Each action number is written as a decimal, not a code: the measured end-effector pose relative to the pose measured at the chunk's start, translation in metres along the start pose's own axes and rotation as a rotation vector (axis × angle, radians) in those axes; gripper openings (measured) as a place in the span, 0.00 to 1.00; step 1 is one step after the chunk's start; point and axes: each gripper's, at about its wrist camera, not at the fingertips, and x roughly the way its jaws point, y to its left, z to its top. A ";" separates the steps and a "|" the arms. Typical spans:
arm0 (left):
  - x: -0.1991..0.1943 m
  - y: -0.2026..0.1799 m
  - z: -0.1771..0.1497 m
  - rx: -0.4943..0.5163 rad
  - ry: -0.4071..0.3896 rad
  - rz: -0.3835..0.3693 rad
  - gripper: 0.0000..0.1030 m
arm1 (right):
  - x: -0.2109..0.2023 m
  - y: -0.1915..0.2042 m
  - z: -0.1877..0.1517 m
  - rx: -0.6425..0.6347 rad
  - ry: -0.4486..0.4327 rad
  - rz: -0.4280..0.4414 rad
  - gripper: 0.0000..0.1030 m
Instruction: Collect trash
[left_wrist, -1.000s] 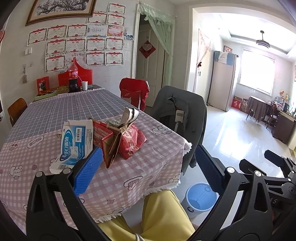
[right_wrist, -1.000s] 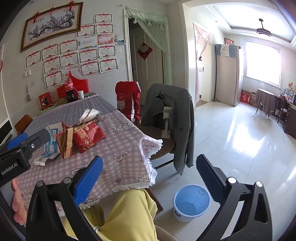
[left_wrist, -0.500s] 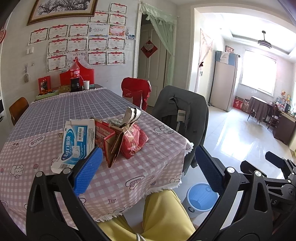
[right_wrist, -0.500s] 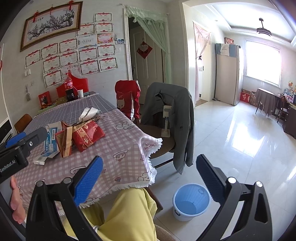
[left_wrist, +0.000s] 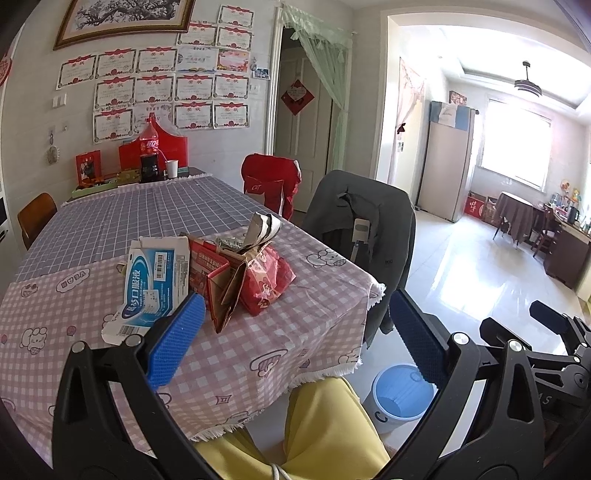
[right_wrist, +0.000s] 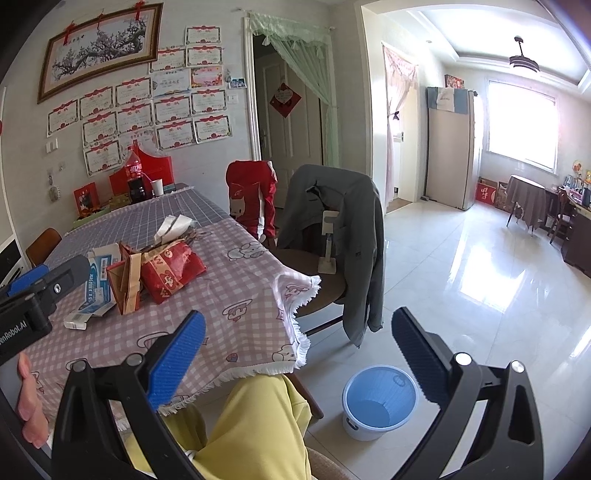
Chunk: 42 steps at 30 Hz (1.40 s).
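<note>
Both grippers hover level above the person's lap, fingers spread wide, gripping nothing: left gripper (left_wrist: 295, 332), right gripper (right_wrist: 297, 341). The trash pile (left_wrist: 221, 273) lies on the bench (left_wrist: 258, 354) at 11 o'clock. "GenRobot.AI" marks the left gripper.

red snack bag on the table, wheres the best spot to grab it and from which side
Probably the near lower corner of the red snack bag, approached from the table's near edge. The bag lies tilted and puffy, its far end tucked against the brown paper carton and crumpled scraps, so only the near end is free. The thin corner should fit between the open left gripper fingers.
</note>
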 end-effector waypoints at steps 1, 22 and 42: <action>0.000 0.000 0.000 0.001 0.000 0.001 0.95 | 0.000 0.000 0.000 0.000 -0.001 -0.003 0.96; 0.000 0.001 -0.001 -0.003 0.002 -0.001 0.95 | -0.002 -0.002 -0.001 0.003 0.007 -0.011 0.96; 0.022 0.073 -0.019 -0.179 0.152 0.168 0.95 | 0.057 0.068 0.005 -0.077 0.125 0.217 0.96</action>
